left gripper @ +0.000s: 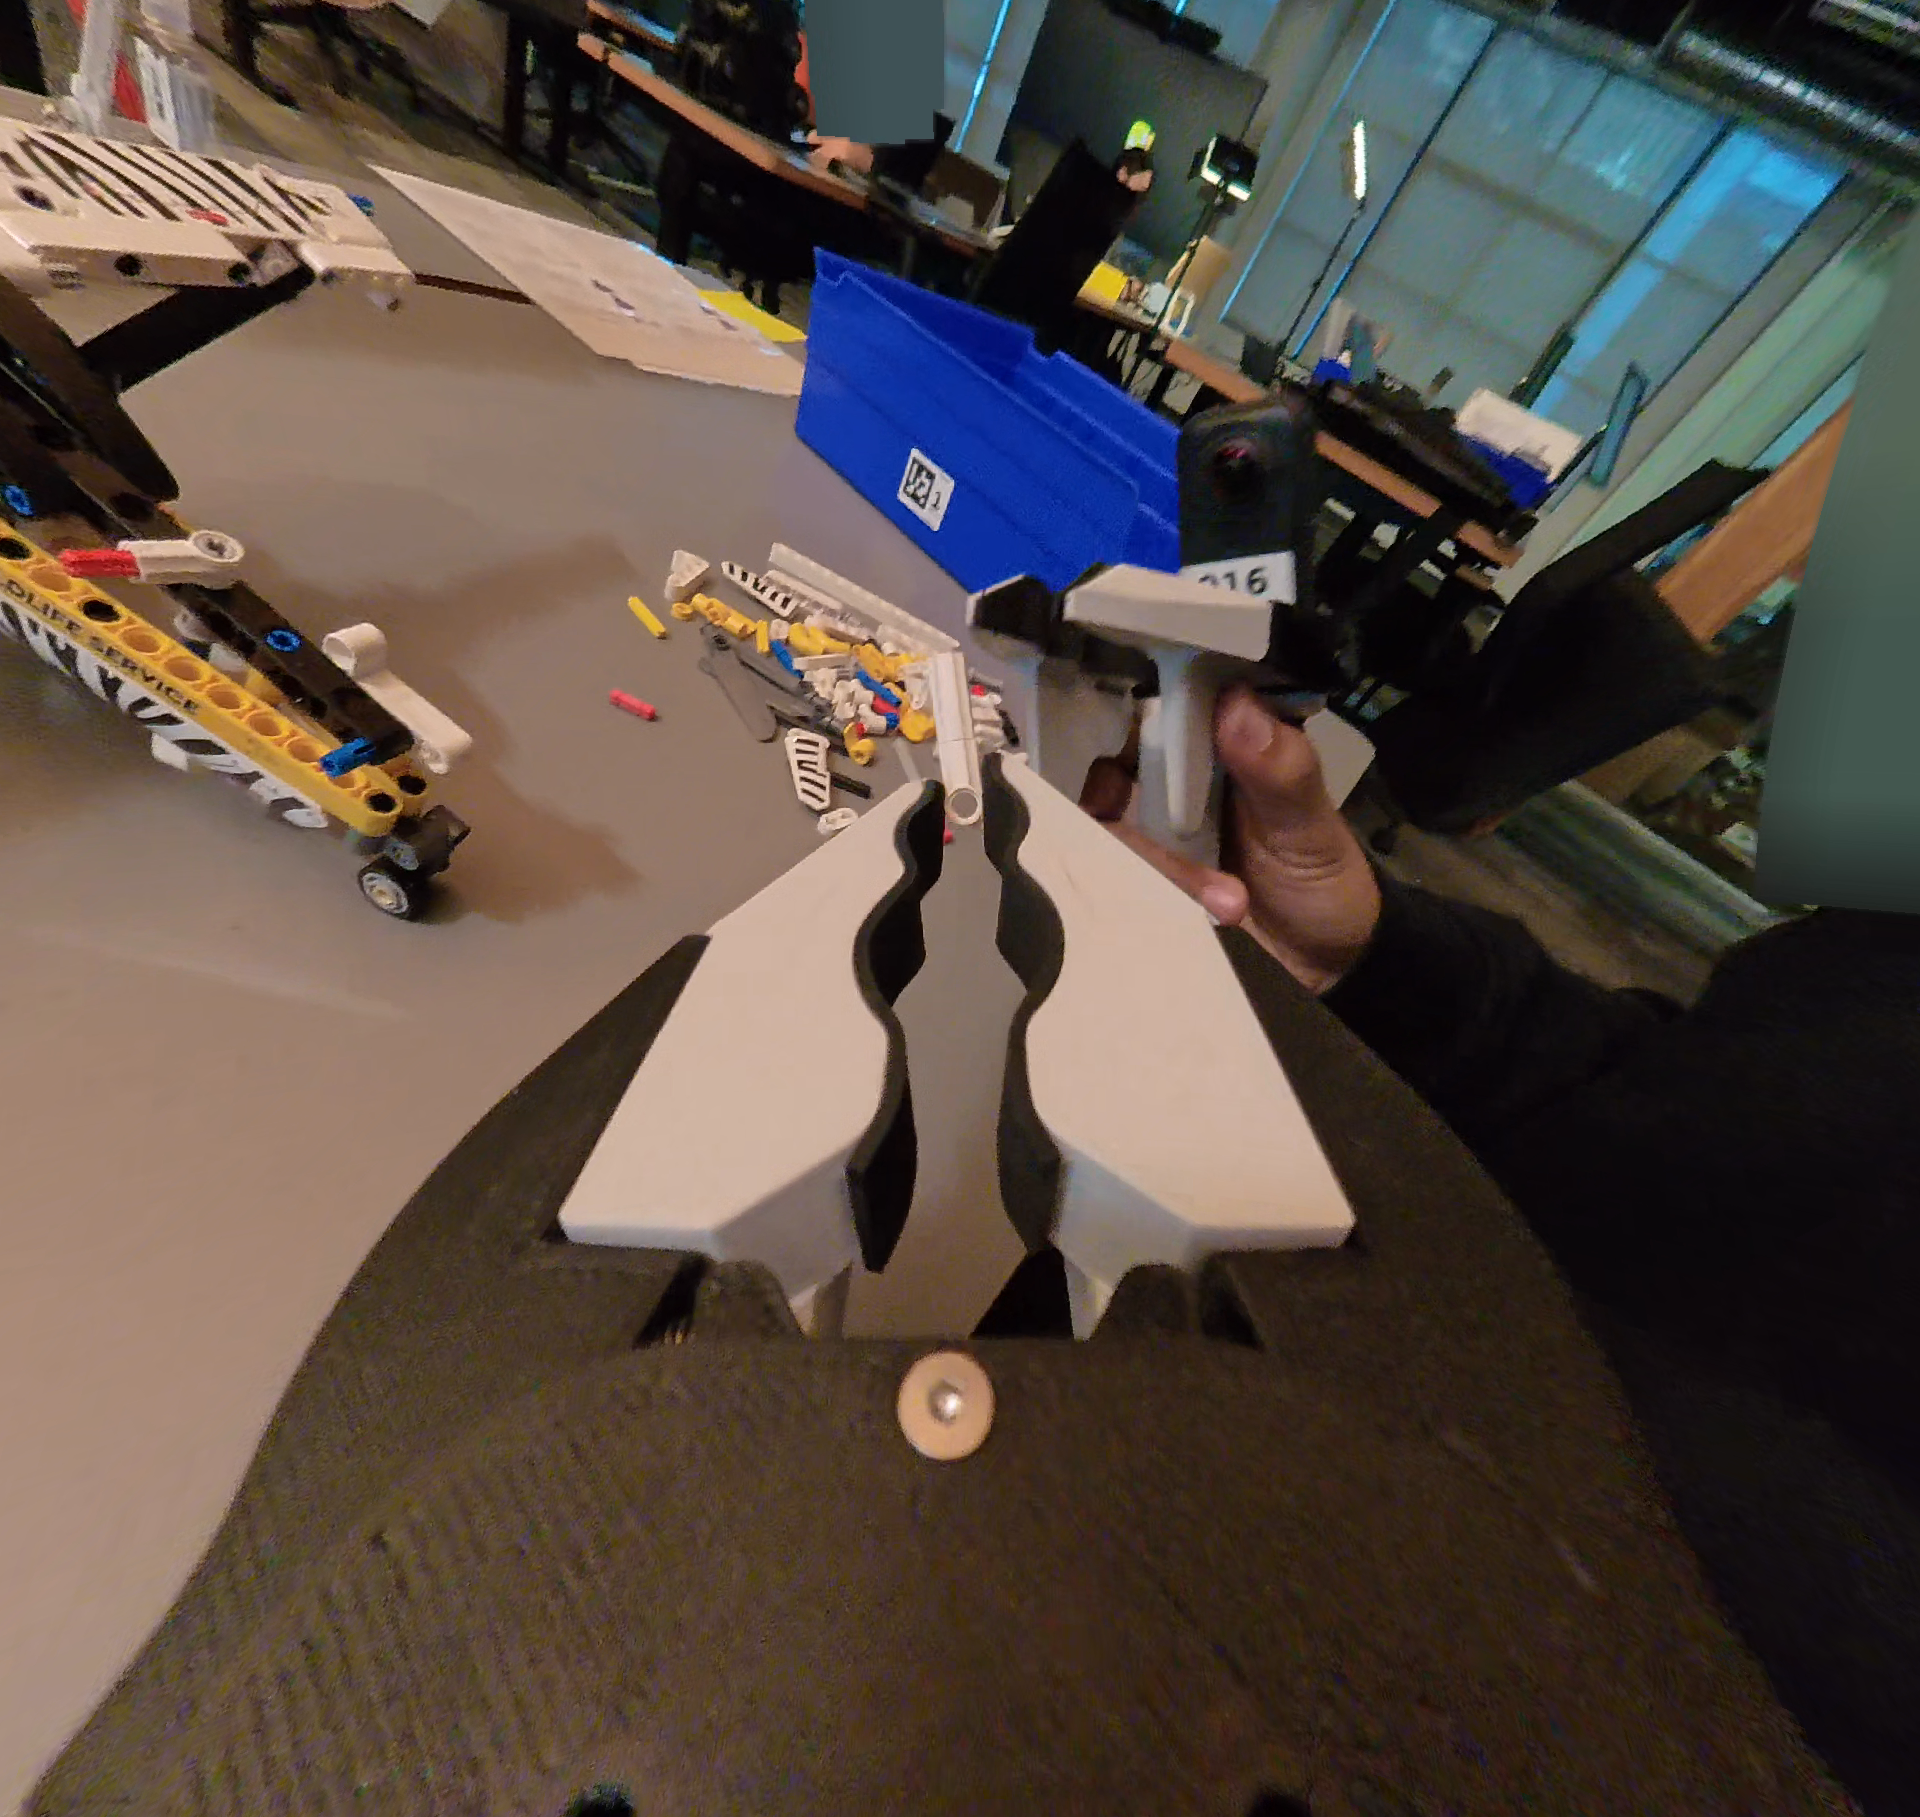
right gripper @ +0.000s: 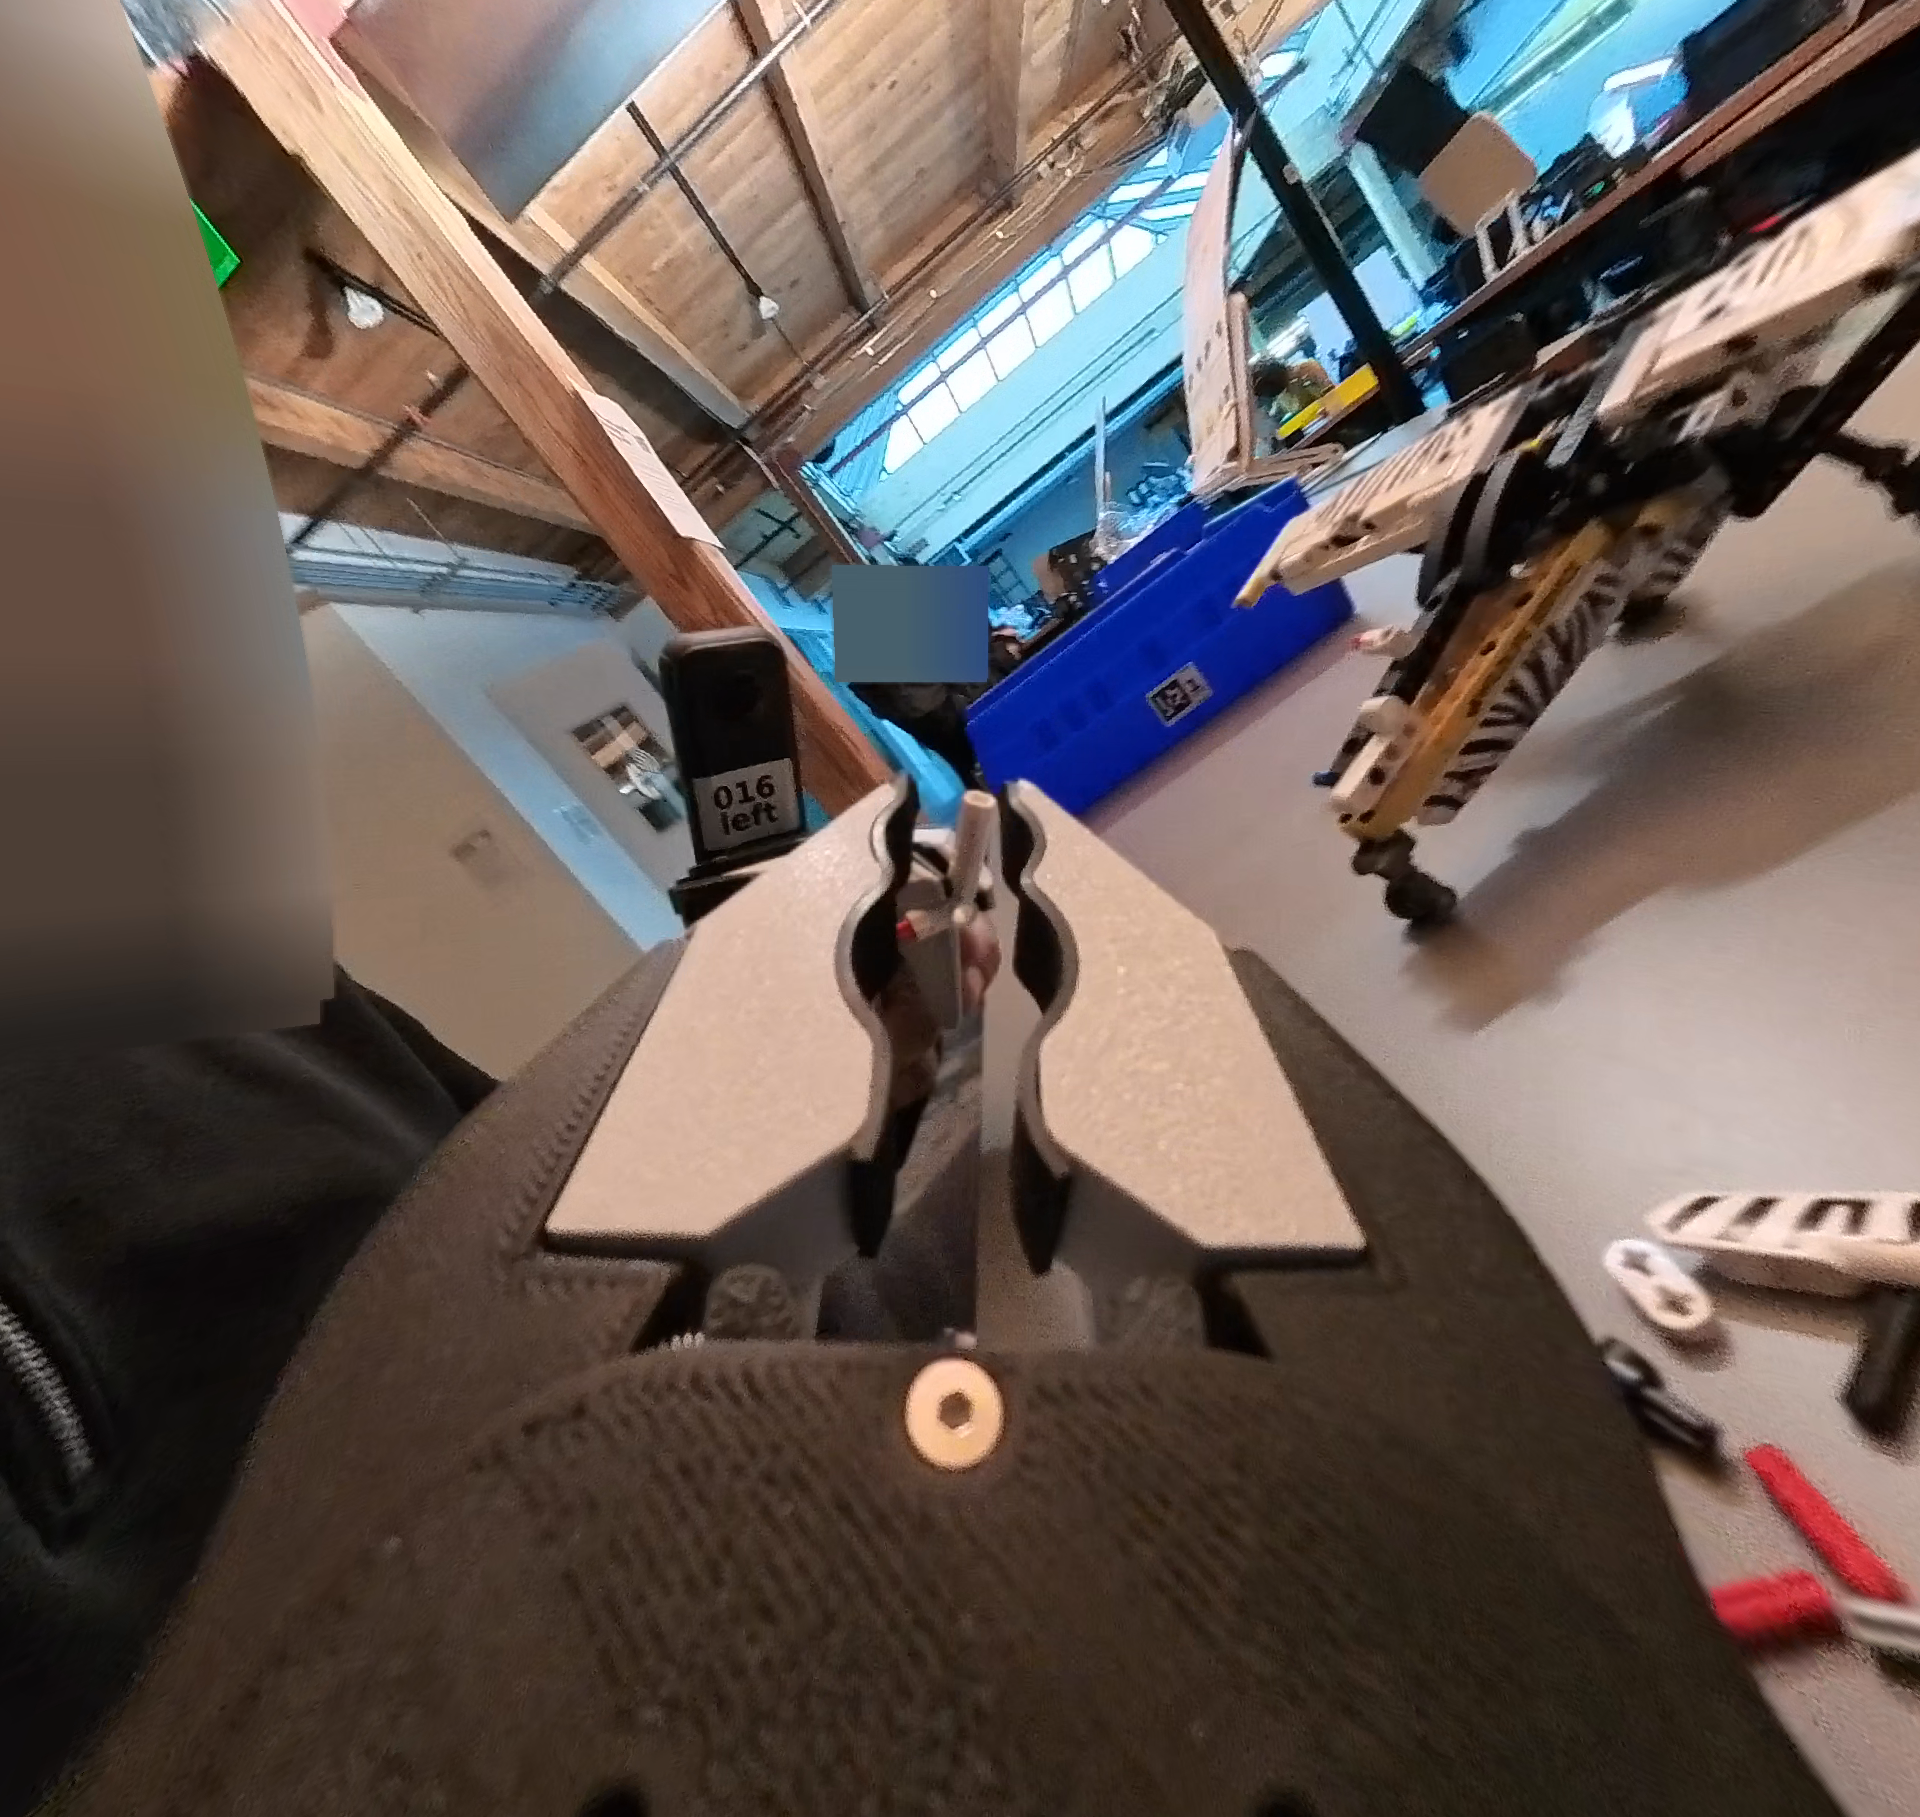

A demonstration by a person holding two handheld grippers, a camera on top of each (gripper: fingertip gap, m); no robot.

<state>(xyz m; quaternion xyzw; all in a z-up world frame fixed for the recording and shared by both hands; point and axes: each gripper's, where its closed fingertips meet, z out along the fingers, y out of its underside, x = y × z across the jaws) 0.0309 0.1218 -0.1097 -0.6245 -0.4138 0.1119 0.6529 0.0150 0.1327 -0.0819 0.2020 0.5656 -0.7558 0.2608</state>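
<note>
Gripping a white tube (left gripper: pixel 954 728) at the very tips of the left tongs (left gripper: pixel 961 791), both dark pads against its near end. Pointing it away over the grey surface (left gripper: pixel 416 936), above the near edge of a pile of loose parts (left gripper: pixel 831 666) in white, yellow, blue and grey.

Facing the right tongs (right gripper: pixel 961 811) from close by, with a hand (left gripper: pixel 1288 863) wrapped round their handle. Framing the same tube between the right fingertips in the right wrist view, but not pressing it: a slit of daylight on either side, so open around it.

Lying apart to the left of the pile, a single red pin (left gripper: pixel 632 704). Standing farther left on small wheels, a yellow and black model vehicle (left gripper: pixel 208 687) with zebra stripes. Sitting behind the pile, a blue bin (left gripper: pixel 966 417) with a small square tag on its side. Beyond, a printed sheet (left gripper: pixel 582 292) flat on the surface.
</note>
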